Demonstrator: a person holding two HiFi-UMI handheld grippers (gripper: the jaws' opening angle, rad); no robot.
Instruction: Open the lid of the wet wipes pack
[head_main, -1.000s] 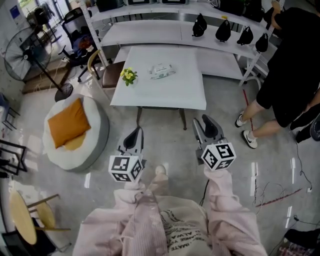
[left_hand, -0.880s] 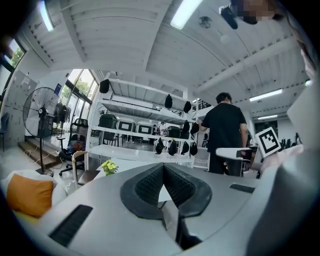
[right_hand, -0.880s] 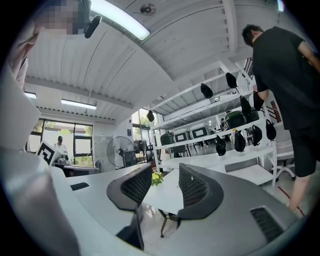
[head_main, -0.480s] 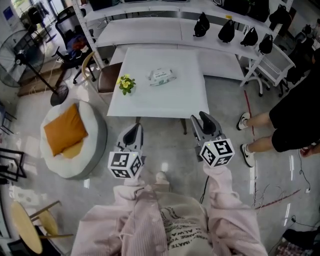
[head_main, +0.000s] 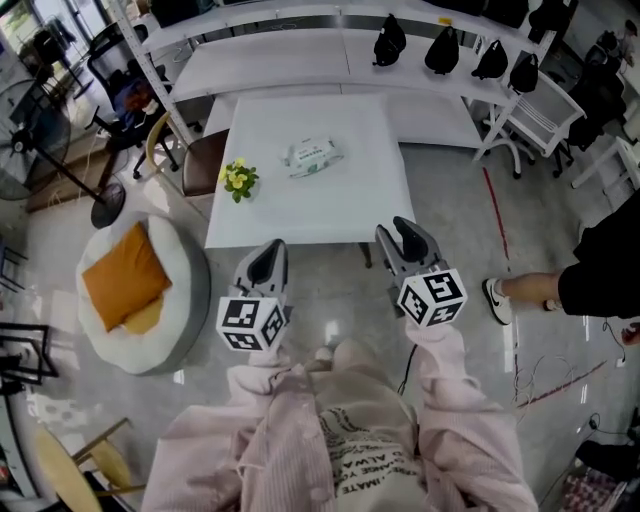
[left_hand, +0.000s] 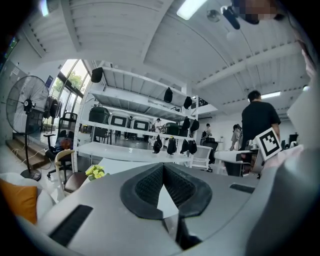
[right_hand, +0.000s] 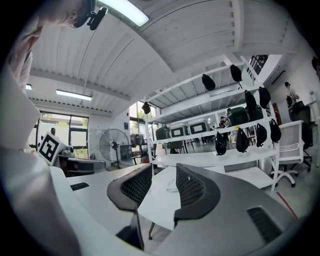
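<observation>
Fingers (left_hand: 146, 189) of the left gripper (head_main: 268, 250) are pressed together at the tips, nothing between them. The right gripper (head_main: 405, 230) has its fingers (right_hand: 194, 189) apart and empty. Both hang short of the table (head_main: 340, 205), over the floor. The wet wipes pack (head_main: 311, 155) lies flat near the table's middle, at about 12 o'clock from the grippers and well apart from them. A small flower pot (head_main: 238, 179) stands at its 8 o'clock. The pack is likely light and soft, so it may slide or squash. One gripper should pin an end edge while the other catches the stiff lid's tab, which is too small to make out here.
</observation>
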